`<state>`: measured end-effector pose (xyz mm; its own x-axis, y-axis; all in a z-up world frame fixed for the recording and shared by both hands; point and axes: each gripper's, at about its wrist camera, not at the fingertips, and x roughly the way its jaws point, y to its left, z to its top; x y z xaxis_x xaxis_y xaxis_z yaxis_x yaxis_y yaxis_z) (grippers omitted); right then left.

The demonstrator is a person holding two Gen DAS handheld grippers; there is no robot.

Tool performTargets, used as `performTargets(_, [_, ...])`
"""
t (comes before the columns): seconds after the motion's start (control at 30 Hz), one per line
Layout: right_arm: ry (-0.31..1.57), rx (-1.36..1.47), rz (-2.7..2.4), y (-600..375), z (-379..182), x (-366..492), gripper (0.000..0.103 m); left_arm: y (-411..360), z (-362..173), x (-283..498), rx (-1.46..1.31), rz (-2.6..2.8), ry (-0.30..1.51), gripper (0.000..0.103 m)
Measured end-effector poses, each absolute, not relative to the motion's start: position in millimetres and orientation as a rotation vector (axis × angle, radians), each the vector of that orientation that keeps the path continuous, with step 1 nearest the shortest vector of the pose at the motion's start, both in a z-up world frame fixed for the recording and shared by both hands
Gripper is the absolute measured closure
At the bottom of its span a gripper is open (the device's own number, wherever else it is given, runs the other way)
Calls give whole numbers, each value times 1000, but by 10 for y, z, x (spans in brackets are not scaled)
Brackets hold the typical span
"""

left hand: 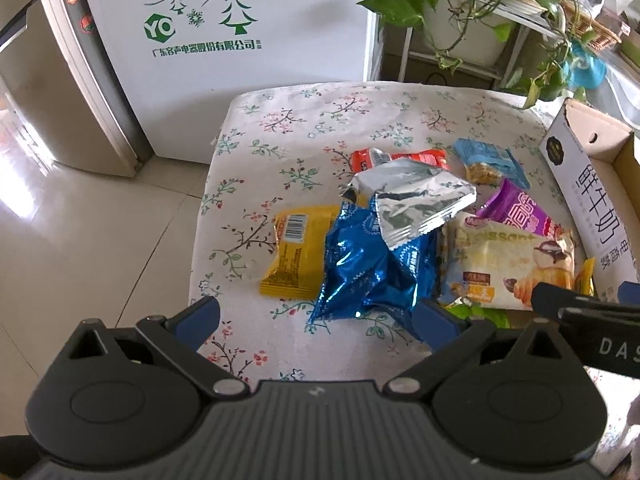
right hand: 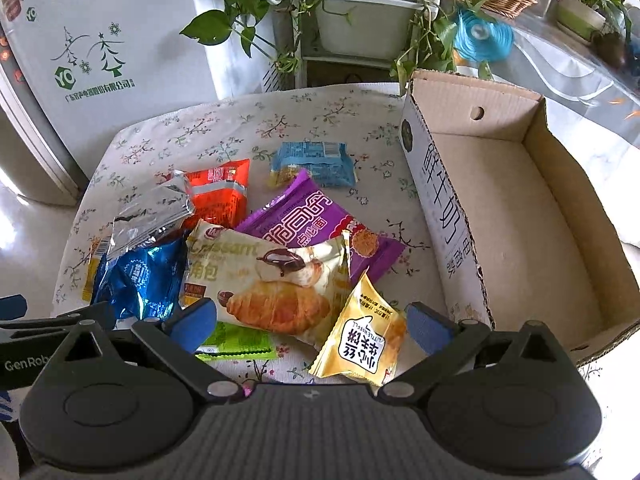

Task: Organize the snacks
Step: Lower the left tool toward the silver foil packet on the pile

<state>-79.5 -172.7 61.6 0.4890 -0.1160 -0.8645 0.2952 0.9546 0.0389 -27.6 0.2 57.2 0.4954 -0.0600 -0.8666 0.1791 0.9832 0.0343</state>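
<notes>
Snacks jumbled, glossy, multicoloured wrappers

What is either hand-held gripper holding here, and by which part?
Nothing. The left hand-held gripper and the right hand-held gripper both stand open above the snack packets, with no packet pinched between their fingers.

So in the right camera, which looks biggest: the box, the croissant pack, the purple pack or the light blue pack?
1. Box
2. Croissant pack
3. Purple pack, partly hidden and farther back, so it might really match the croissant pack
4. Light blue pack, farthest back, so unsure
</notes>
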Motion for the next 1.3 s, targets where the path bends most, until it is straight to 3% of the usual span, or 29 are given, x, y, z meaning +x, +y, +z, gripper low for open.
performTargets(1.3, [1038, 86, -294, -1692, 602, -825, 0, -188, 549, -306, 206, -86, 1011, 3])
